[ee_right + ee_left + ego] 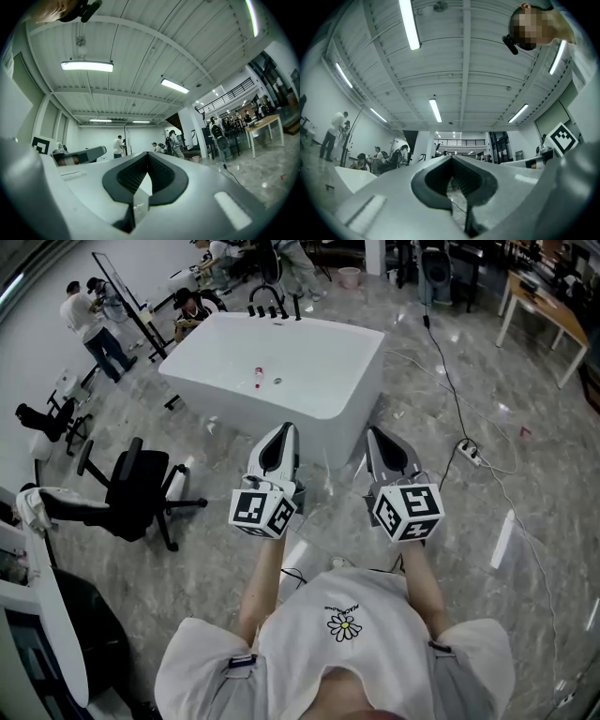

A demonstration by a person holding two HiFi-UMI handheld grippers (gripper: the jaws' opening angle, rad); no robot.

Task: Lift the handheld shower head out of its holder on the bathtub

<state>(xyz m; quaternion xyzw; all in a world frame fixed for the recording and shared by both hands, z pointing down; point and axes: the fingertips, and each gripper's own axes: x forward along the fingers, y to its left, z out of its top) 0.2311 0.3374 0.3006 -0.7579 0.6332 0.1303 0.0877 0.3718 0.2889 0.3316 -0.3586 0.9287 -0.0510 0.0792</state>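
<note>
Holding both tools level ahead of the chest, the person is facing the tub, well short of it.

- Left gripper (283, 429): jaws are resting pressed together at the tips, pinching nothing.
- Right gripper (374, 432): jaws are likewise sitting closed and empty.
- Floor (525, 427): grey marble, glossy. A black cable (448, 381) is trailing across it to the right of the tub, and a black chair (141, 486) is standing at the left.
- Tub (352, 418): white, freestanding, with nothing filling it.
- Shower head (295, 306): it is standing among the black fittings (267, 296) on the tub's far rim, beside the arched spout. It is probably one of the slim upright sticks, but it is too small to single out for sure. It appears black, narrow and upright.
- Handling, as a judgement: it is likely rigid and fairly light, smooth enough to slip, and trailing a hose that will be dragging on it. Pinching the handle mid-length and drawing straight up is looking safest.
- People (89, 320): several are working beyond the tub.
</note>
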